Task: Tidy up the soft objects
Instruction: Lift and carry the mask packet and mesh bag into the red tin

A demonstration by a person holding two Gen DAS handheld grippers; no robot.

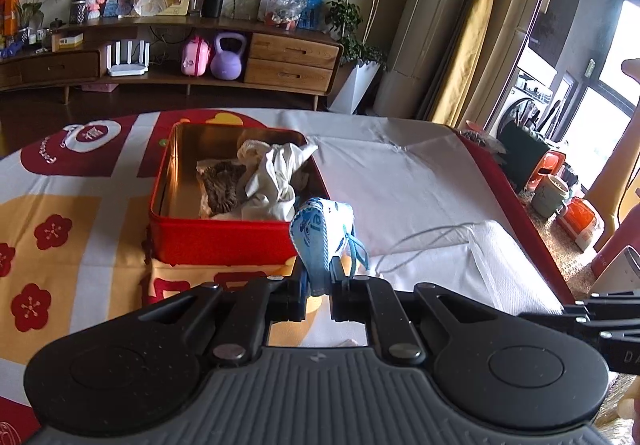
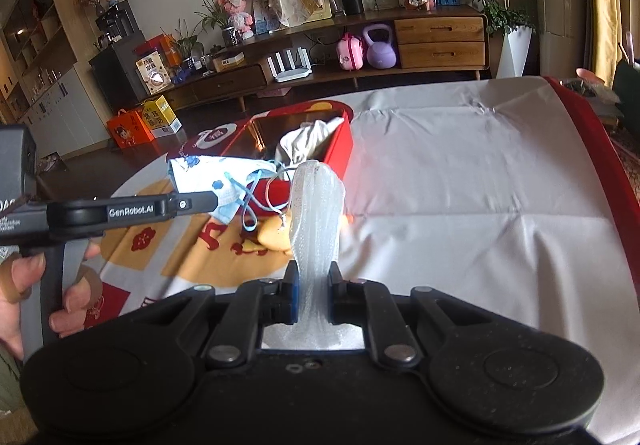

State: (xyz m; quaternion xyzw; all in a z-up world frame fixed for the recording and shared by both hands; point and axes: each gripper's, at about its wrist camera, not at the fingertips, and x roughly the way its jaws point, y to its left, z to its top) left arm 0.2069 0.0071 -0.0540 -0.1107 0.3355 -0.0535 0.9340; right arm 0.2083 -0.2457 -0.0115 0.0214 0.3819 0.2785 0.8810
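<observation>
Left wrist view — red tin (image 1: 224, 241) mid-table, white cloth (image 1: 400, 173) bare rightward.

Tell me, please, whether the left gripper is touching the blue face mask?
Touching: the left wrist view shows the left gripper shut on the blue face mask.

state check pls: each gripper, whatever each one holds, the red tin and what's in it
left gripper: shut on face mask
face mask: pinched at one edge, lifted, ear loops dangling
right gripper: shut on white sheet
white sheet: bunched between the fingers, standing up
red tin: open, no lid on it, on the tablecloth
white cloth: crumpled inside the tin
brown cloth: inside the tin, beside the white cloth
</observation>
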